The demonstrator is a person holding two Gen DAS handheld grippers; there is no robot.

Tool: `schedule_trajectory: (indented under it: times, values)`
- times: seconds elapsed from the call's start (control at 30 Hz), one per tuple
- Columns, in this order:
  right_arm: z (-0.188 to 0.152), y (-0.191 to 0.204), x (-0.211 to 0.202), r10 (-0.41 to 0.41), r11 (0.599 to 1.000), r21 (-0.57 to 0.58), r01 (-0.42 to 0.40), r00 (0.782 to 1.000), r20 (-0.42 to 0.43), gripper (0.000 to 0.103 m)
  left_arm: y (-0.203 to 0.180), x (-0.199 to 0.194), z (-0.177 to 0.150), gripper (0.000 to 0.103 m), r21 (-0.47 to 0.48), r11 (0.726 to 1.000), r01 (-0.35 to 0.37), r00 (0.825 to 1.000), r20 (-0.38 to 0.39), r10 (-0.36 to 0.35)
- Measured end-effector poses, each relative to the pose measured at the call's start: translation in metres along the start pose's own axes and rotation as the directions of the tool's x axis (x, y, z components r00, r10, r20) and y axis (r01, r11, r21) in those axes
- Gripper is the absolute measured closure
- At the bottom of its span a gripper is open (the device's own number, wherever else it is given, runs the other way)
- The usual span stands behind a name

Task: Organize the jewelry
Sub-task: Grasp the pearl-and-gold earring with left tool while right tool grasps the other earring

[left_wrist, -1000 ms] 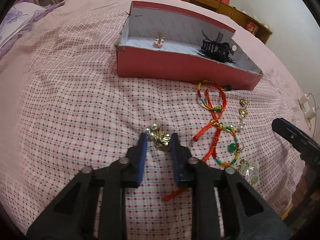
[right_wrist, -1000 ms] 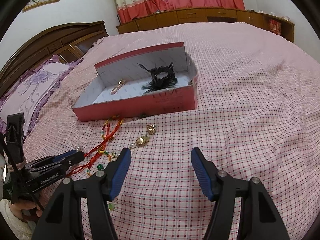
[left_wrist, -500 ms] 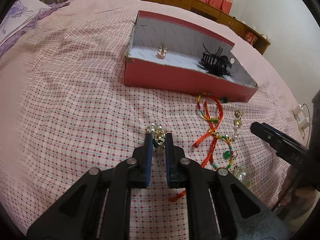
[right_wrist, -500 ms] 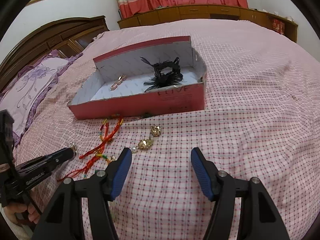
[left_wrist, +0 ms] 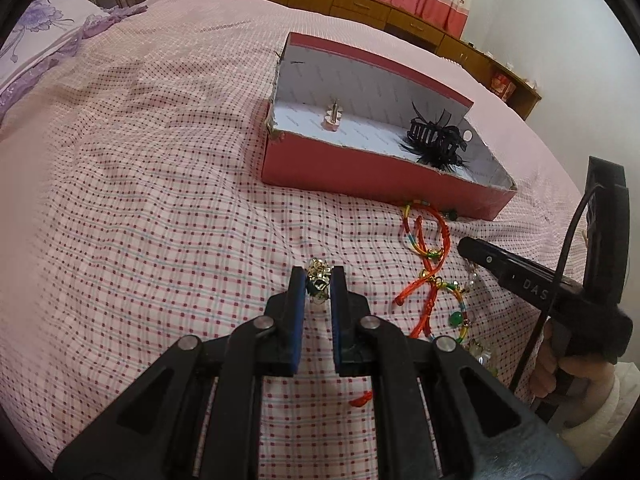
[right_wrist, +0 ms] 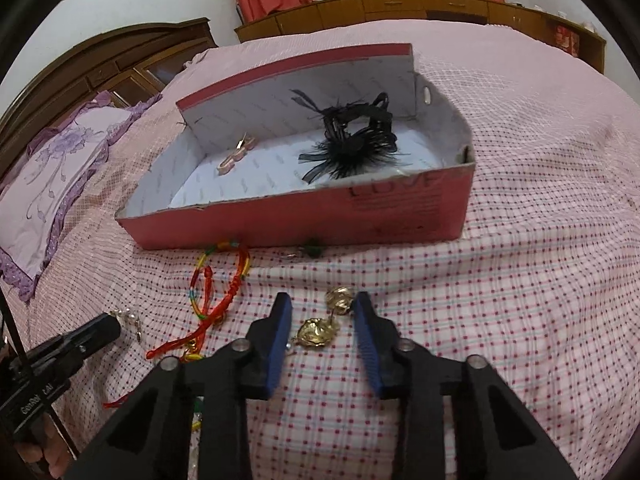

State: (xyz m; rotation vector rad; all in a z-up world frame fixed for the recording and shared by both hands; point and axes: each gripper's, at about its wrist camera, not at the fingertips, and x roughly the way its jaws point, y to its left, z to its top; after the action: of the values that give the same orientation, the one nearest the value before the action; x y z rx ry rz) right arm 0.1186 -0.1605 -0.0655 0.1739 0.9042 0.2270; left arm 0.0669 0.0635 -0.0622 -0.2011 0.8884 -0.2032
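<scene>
**Left claw now pinching the silver trinket; right claw closing in on the gold earrings**

The silver trinket [left_wrist: 318, 285] is sitting squeezed between the blue pads of the left claw [left_wrist: 318, 280], which were standing wide on either side of it a second ago and are now pressing together on it. Whether it is already clearing the bedspread [left_wrist: 160, 208] is hard to judge from this angle; it looks barely raised, if at all. That is making the pickup seem done, with the carry to the red box [left_wrist: 360, 176] the likely next step.

The right claw [right_wrist: 322, 308], spread wide, has been dropping toward the gold earrings [right_wrist: 326, 320], which are now lying between its pads, one pad nearly touching the upper earring.

Ahead and to the right of the left claw, the red cord bracelets [left_wrist: 430, 264] are trailing across the bed, and the right tool is hovering just beyond them. Straight ahead, the box's near wall is standing as the edge to clear. Inside it, a pink clip [left_wrist: 333, 117] is resting toward the left and a black feathered hair claw [left_wrist: 436, 144] toward the right, leaving open floor between them for a drop. Left of the left claw, the bed is lying bare.
</scene>
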Motion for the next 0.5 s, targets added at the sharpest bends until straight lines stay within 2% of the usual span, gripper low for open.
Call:
schedule_trajectory:
  times: [0.03,0.2,0.5]
  values:
    - [0.000,0.000,0.000,0.002,1.000,-0.001,-0.002,1.000,-0.002,0.084,0.001,-0.001,0.000,0.100,0.000,1.000,0.000,1.000,0.001,0.000]
    - [0.000,-0.006,-0.005,0.027,1.000,0.014,-0.027,1.000,0.009,0.085,-0.001,-0.008,0.001,0.100,0.007,1.000,0.001,1.000,0.013,-0.001]
    - [-0.001,-0.012,-0.036,0.062,0.998,0.021,-0.064,0.995,0.080,0.085,-0.012,-0.024,0.004,0.100,0.036,0.999,0.003,0.999,0.053,-0.005]
